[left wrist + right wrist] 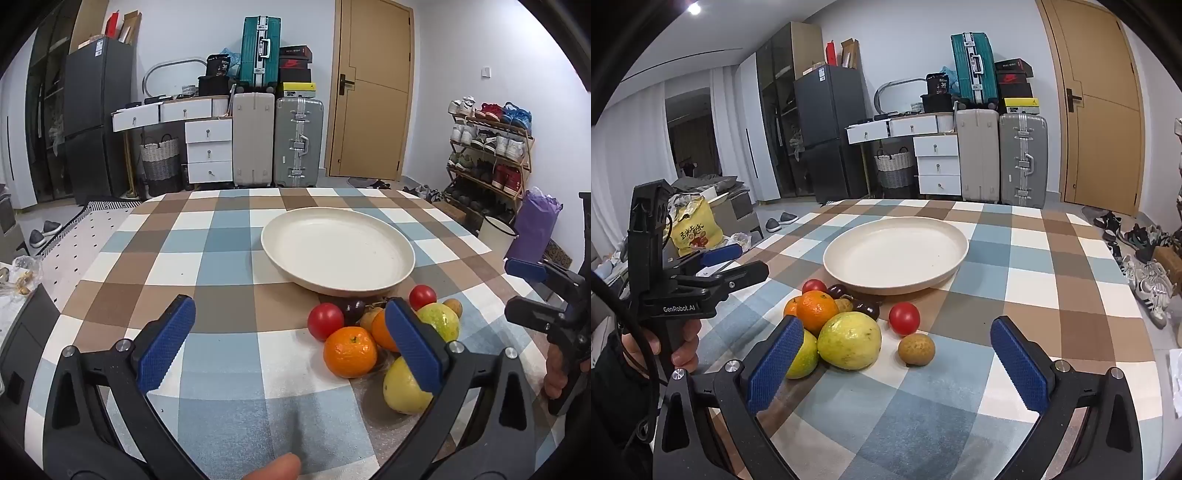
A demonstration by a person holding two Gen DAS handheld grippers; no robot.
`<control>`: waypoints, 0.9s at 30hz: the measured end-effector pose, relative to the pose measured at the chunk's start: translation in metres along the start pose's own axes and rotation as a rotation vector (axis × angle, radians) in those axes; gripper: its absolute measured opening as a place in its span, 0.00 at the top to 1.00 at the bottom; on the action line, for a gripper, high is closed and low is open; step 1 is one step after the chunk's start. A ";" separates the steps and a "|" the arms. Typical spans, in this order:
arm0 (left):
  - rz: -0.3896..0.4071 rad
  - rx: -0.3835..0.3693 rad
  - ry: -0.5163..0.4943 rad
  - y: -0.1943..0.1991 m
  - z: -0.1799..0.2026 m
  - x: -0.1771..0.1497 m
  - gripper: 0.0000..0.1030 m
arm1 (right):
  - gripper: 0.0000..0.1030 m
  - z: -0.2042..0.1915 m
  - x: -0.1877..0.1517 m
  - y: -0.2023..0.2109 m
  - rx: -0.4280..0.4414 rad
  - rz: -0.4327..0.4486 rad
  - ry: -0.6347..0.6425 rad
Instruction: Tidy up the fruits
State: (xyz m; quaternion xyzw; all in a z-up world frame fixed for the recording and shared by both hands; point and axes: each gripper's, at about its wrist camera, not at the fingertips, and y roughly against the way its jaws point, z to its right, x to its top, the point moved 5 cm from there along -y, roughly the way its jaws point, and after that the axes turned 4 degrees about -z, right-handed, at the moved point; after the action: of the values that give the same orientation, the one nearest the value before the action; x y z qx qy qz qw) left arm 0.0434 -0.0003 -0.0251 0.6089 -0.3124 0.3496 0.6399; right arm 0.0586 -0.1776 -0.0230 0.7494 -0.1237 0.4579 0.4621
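A heap of fruit lies on the checked cloth just in front of an empty cream plate (338, 247) (895, 254). It holds an orange (350, 350) (817, 307), two red tomatoes (325, 320) (904, 318), a yellow-green guava (441, 319) (849, 339), a small brown longan (916, 349), dark plums (866, 308) and a yellow fruit (402, 387). My left gripper (290, 343) (738, 264) hovers open to the left of the heap, its right finger in front of a second orange. My right gripper (897, 369) (528, 291) is open too, near the longan, gripping nothing.
The table (221, 258) ends at the far side, just beyond the plate. Behind it stand suitcases (299, 142), white drawers (208, 151) and a wooden door (373, 88). A shoe rack (487, 155) and a purple bag (535, 225) are to the right.
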 end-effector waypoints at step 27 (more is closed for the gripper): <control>0.000 0.011 -0.006 0.001 -0.002 0.001 0.01 | 0.00 -0.007 -0.001 -0.002 -0.005 0.007 0.015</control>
State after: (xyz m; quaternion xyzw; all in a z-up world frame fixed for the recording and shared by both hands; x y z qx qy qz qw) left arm 0.0432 0.0022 -0.0241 0.6135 -0.3125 0.3492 0.6356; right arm 0.0552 -0.1712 -0.0240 0.7445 -0.1239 0.4646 0.4632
